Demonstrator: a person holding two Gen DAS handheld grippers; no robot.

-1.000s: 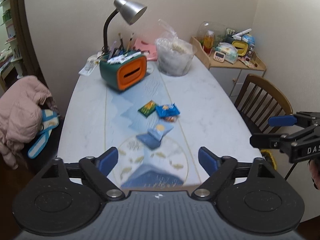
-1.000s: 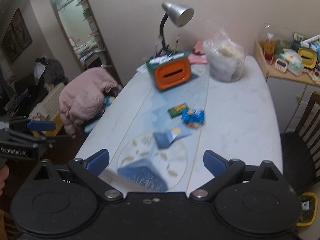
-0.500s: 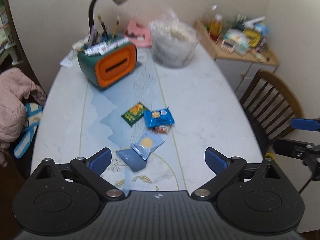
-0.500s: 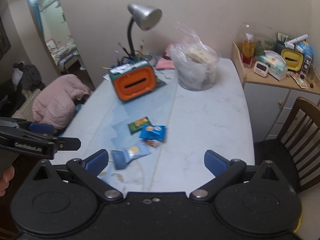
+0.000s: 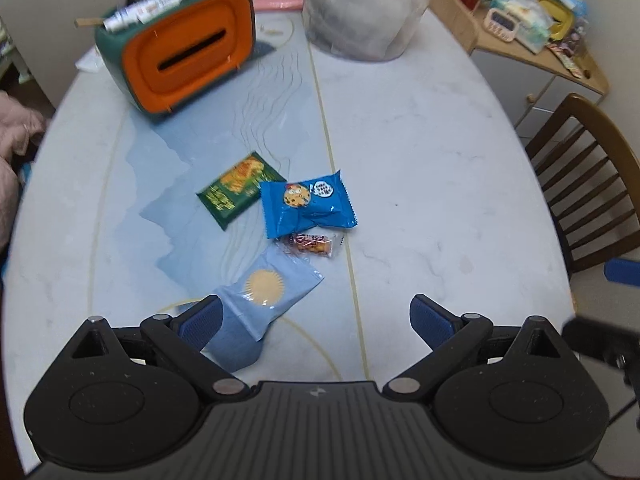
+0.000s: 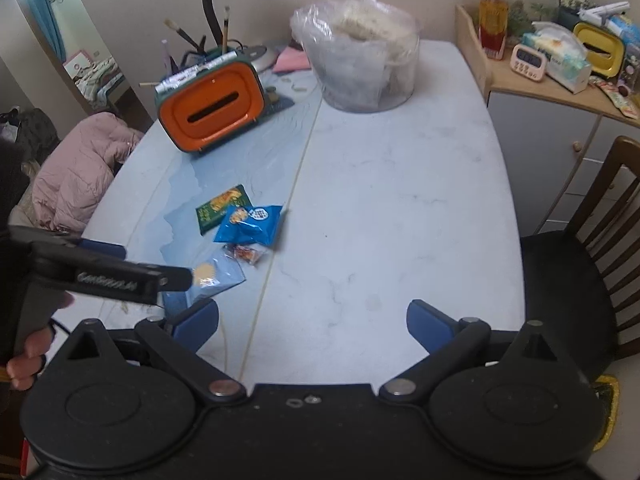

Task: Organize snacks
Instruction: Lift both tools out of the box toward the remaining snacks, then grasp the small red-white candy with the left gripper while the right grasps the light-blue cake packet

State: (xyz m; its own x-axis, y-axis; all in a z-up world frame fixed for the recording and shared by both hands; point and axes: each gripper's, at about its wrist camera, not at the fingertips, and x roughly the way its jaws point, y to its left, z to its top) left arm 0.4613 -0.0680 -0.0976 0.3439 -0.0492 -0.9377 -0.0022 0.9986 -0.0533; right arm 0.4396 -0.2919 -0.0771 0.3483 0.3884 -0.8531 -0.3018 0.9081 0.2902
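Several snack packets lie together on the table: a green packet [image 5: 239,188], a blue cookie packet [image 5: 307,205], a small clear-wrapped orange snack [image 5: 311,243] and a pale blue packet with a yellow disc [image 5: 267,291]. They also show in the right wrist view: green packet [image 6: 221,207], blue cookie packet [image 6: 250,225], small snack [image 6: 247,255], pale blue packet [image 6: 214,276]. My left gripper [image 5: 316,322] is open and empty, just short of the pale blue packet. My right gripper [image 6: 312,322] is open and empty, over bare table to the right of the snacks.
An orange and green box with pens [image 5: 182,46] and a full clear plastic bag [image 5: 360,8] stand at the table's far end. A wooden chair [image 6: 592,264] stands at the right. A side shelf with clutter [image 6: 560,60] is beyond. A pink jacket [image 6: 76,172] is left.
Both grippers have moved forward and down toward the snacks, which now look larger. The left gripper has come in over the pale blue packet. Both stay open.
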